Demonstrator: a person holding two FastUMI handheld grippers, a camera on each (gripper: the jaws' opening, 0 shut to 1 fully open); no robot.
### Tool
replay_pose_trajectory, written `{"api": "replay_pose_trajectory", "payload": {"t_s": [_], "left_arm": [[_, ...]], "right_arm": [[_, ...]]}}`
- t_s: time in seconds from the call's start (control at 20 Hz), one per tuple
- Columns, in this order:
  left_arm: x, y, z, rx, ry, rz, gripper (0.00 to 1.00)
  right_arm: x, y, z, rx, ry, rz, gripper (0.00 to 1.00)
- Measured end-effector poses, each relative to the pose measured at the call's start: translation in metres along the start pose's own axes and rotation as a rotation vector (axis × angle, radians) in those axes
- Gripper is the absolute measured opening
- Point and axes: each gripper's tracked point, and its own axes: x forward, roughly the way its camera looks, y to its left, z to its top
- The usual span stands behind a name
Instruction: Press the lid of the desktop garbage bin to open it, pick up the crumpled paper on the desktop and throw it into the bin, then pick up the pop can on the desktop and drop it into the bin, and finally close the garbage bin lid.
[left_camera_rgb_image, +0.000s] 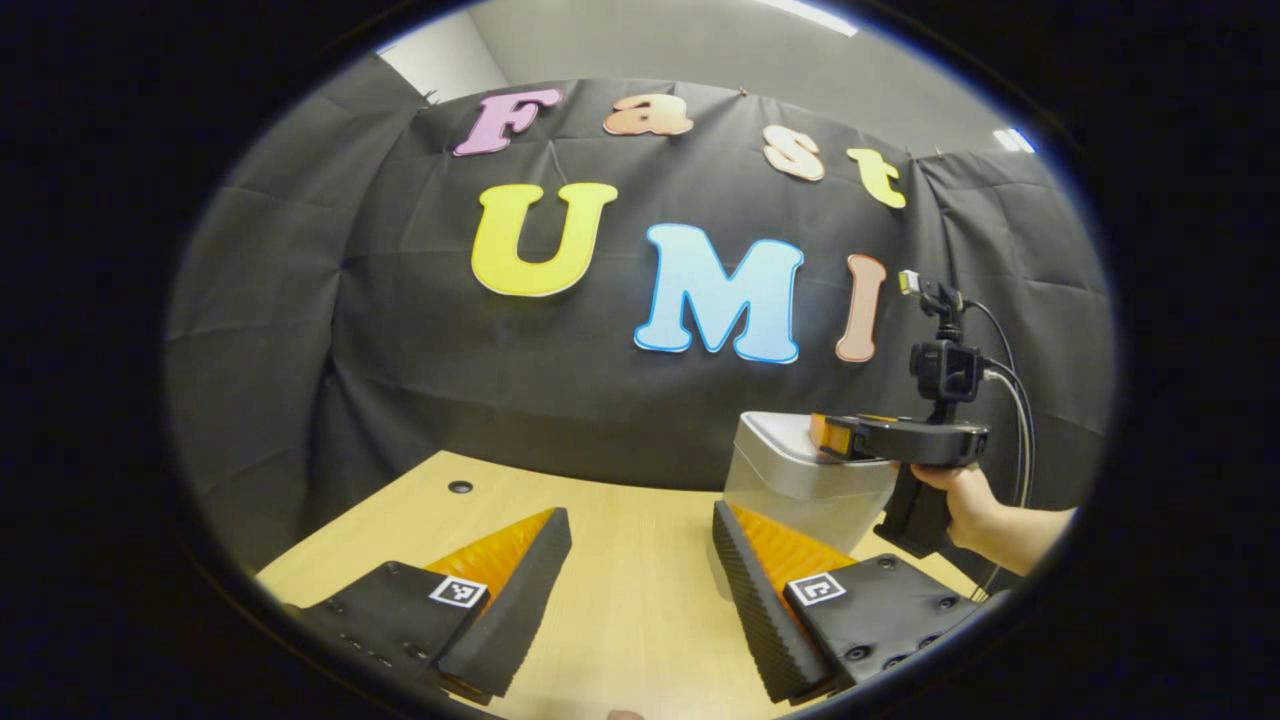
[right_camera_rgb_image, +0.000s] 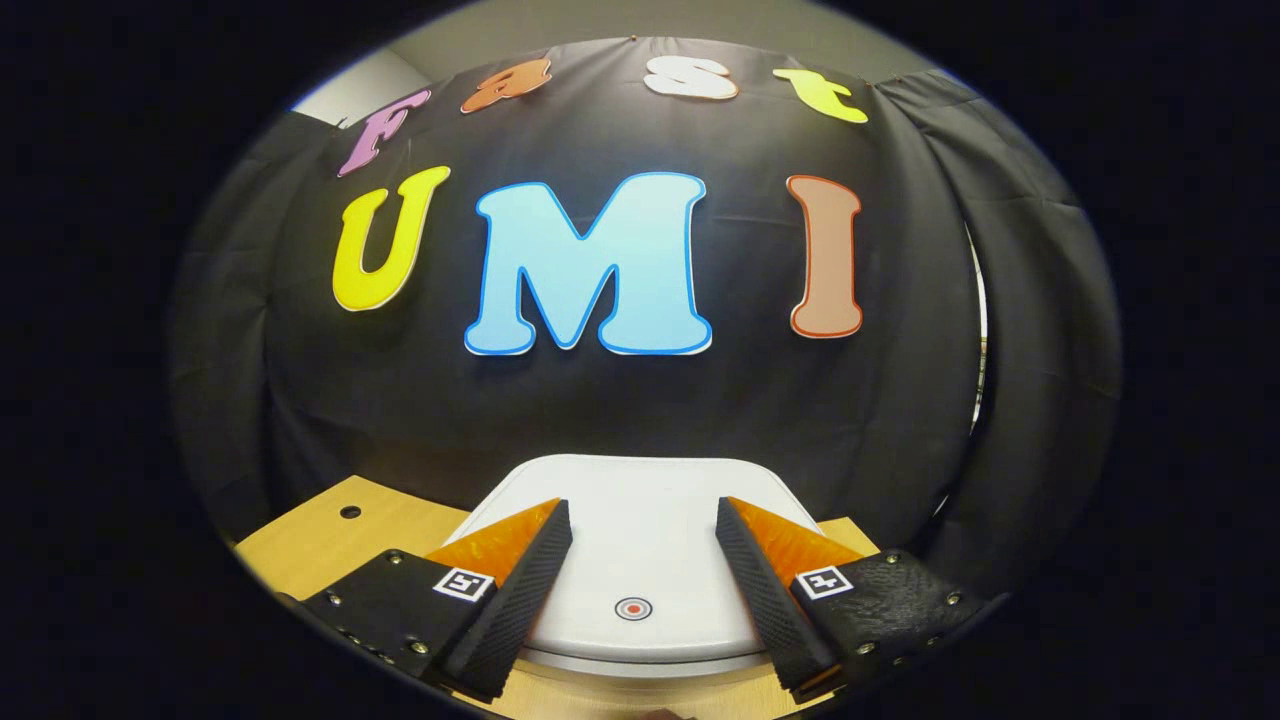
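Spread wide and empty, the right tongs (right_camera_rgb_image: 642, 575) hover directly above the flat white plastic lid (right_camera_rgb_image: 640, 520) of the pale rounded desktop bin (left_camera_rgb_image: 800, 480), its red-ringed press mark (right_camera_rgb_image: 633, 607) lying between the fingers. Left tongs (left_camera_rgb_image: 640, 590), also open and empty, sit farther off over the light wooden tabletop (left_camera_rgb_image: 630, 520), the bin ahead to their right.
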Motion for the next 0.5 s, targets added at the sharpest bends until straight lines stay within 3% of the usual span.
{"api": "replay_pose_trajectory", "payload": {"t_s": [0.5], "left_arm": [[0.0016, -0.0089, -0.0029, 0.004, 0.01, -0.023, 0.95]], "right_arm": [[0.0023, 0.0, -0.0035, -0.01, -0.048, 0.01, 0.95]]}}
